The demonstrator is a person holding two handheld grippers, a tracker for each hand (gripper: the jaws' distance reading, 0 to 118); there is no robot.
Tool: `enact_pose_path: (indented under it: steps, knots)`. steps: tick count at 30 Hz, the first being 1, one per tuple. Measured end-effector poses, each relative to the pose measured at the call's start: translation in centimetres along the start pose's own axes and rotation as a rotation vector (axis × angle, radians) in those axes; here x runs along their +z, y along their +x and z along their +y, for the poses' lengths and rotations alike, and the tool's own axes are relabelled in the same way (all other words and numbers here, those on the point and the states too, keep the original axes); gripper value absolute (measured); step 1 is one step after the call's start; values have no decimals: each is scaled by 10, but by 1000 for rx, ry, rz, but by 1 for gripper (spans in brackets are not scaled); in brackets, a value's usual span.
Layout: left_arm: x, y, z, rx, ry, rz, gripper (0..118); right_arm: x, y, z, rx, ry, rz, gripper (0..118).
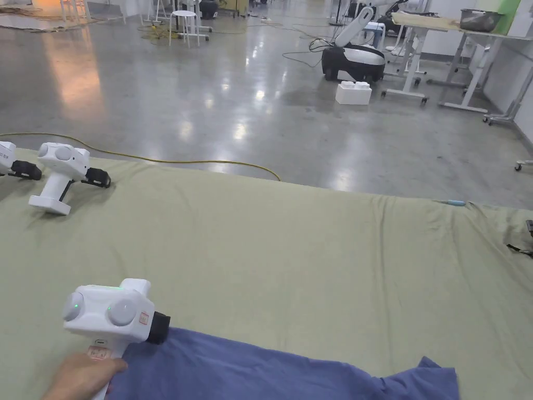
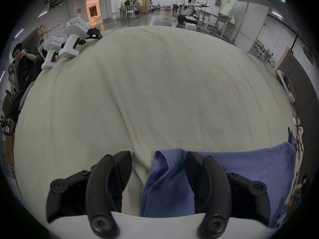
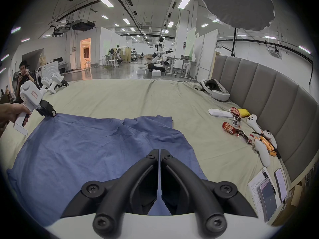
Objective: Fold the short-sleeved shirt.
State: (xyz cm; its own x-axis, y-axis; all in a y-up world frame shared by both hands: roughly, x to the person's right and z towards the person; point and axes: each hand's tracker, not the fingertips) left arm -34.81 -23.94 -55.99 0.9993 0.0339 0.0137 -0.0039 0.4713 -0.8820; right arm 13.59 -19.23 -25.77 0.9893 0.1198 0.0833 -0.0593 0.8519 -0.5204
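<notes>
A blue short-sleeved shirt lies spread on the green-sheeted bed, by its near edge. My left gripper, held in a hand, sits at the shirt's left corner. In the left gripper view it is open: a folded edge of the shirt lies between the jaws, one jaw over the cloth, the other over bare sheet. The right gripper view looks across the shirt. There my right gripper hovers above it, shut, with nothing seen between the jaws. The left gripper shows at the shirt's far corner.
Two spare white grippers rest on the bed's far left. A headset, controllers and snack packets and phones lie along the grey headboard. A person sits beyond the left side.
</notes>
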Motion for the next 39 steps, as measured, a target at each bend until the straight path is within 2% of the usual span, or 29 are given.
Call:
enact_pose_path:
  steps: [2,4,5,8,10,16,21,25,27,28,29,30,31,33,35,37,39]
  knots:
    - [0,3,3,-9,-14,18,72,-2,3,-1,-8,-11,-6,4]
    - [6,12,1,-14,-18,44,61,-4,9,0,-20,-26,-9,4]
    - [7,15,0,-9,-18,49,46,-6,12,0,-26,-32,-10,4]
    - [16,22,-3,-25,1,58,31,-12,22,3,-48,-50,-15,4]
    - [19,20,-5,-12,7,19,10,-16,29,5,-62,-55,-18,4]
    - [40,30,-14,-131,48,-15,6,-30,51,20,-66,-59,-43,4]
    - [45,36,-16,-155,150,57,6,-61,74,39,-65,-125,-38,4]
    - [42,40,-16,-114,103,25,6,-91,85,54,-63,-161,-27,5]
    - [48,46,-20,-157,151,25,5,-110,89,63,-68,-198,2,6]
    - [51,48,-21,-174,154,31,5,-117,89,66,-65,-206,-2,9]
    - [54,49,-22,-178,157,24,5,-125,91,69,-66,-227,15,18]
    - [58,49,-22,-172,171,2,5,-133,90,72,-55,-256,28,37]
    - [62,48,-21,-163,176,1,5,-139,89,74,-43,-267,24,51]
    - [71,45,-21,-131,200,-23,5,-152,87,76,-37,-331,83,64]
    - [79,42,-23,-114,212,-24,5,-164,84,75,-38,-393,108,71]
    - [85,38,-25,-103,220,-28,5,-177,83,71,-55,-439,128,72]
    - [92,36,-29,-101,232,-6,5,-191,82,65,-66,-484,106,72]
